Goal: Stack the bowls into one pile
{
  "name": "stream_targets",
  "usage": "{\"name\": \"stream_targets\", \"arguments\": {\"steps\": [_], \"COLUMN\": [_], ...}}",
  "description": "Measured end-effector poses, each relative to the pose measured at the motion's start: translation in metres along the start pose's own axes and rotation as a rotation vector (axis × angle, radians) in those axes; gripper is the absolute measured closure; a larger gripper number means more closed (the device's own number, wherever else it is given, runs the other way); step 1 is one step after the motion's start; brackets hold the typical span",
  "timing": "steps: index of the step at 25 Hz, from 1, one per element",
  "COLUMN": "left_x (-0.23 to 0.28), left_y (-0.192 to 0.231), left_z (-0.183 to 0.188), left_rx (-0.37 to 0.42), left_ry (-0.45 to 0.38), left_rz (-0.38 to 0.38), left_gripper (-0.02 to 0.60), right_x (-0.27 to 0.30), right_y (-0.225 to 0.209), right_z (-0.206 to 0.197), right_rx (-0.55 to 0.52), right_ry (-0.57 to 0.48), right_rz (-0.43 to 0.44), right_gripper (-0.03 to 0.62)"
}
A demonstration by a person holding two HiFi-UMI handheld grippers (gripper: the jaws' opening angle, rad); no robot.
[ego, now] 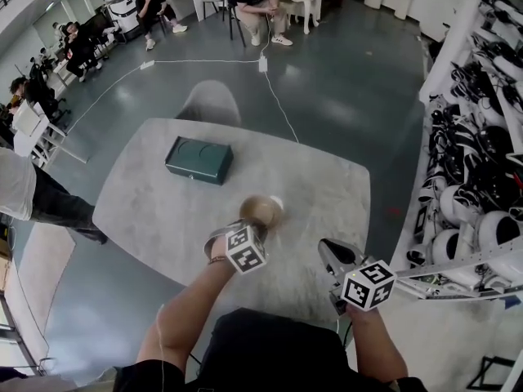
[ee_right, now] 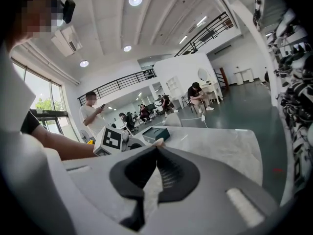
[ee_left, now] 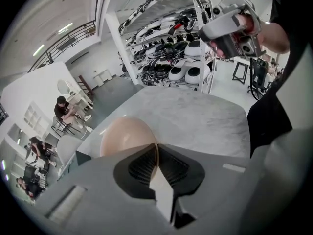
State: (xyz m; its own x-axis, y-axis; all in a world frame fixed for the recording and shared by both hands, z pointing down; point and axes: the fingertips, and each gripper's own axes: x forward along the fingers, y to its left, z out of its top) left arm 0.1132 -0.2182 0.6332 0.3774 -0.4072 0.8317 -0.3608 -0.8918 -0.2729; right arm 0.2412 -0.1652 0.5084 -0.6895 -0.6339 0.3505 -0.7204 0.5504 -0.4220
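Note:
A tan bowl [ego: 261, 212] hangs over the middle of the grey marble table [ego: 147, 202], and a small pale patch shows at its far right edge. My left gripper [ego: 248, 225] is shut on its near rim. In the left gripper view the thin rim sits pinched between the dark pads [ee_left: 142, 166], and the bowl's rounded side [ee_left: 126, 137] bulges beyond them. My right gripper [ego: 325, 247] hovers to the right of the bowl, apart from it. In its own view the jaws [ee_right: 156, 153] meet with nothing between them.
A dark green box [ego: 198, 160] lies on the table's far left part. A grey chair [ego: 211, 103] stands at the far edge. Racks of white helmets [ego: 482, 194] run along the right. A person [ego: 24, 190] stands left of the table, and others sit further off.

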Motion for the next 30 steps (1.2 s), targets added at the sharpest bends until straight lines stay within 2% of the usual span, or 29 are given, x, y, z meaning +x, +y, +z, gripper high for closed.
{"name": "stream_targets", "arguments": {"steps": [13,18,22,25,27,28,30], "left_x": [0.051,0.066,0.074,0.073,0.071,0.070,0.067], "left_y": [0.003,0.004,0.007,0.009,0.009,0.008,0.006], "left_z": [-0.006,-0.011,-0.015,-0.017,-0.016,-0.015,-0.014], "left_rx": [0.094,0.144,0.159,0.145,0.128,0.118,0.097], "left_ry": [0.074,0.090,0.096,0.092,0.083,0.079,0.070], "left_rz": [-0.107,-0.131,-0.118,-0.099,-0.094,-0.092,-0.085], "left_gripper": [0.560,0.558,0.554,0.531,0.460,0.443,0.442], "right_x": [0.001,0.008,0.010,0.010,0.009,0.007,0.005], "right_y": [-0.034,-0.039,-0.042,-0.042,-0.041,-0.040,-0.040], "right_z": [-0.011,-0.021,-0.032,-0.034,-0.035,-0.036,-0.037], "right_rx": [0.070,0.086,0.087,0.089,0.087,0.085,0.080], "right_ry": [0.003,0.025,0.051,0.057,0.058,0.059,0.058], "right_rz": [-0.077,-0.085,-0.085,-0.083,-0.076,-0.072,-0.064], "right_gripper": [0.591,0.591,0.591,0.591,0.591,0.591,0.591]}}
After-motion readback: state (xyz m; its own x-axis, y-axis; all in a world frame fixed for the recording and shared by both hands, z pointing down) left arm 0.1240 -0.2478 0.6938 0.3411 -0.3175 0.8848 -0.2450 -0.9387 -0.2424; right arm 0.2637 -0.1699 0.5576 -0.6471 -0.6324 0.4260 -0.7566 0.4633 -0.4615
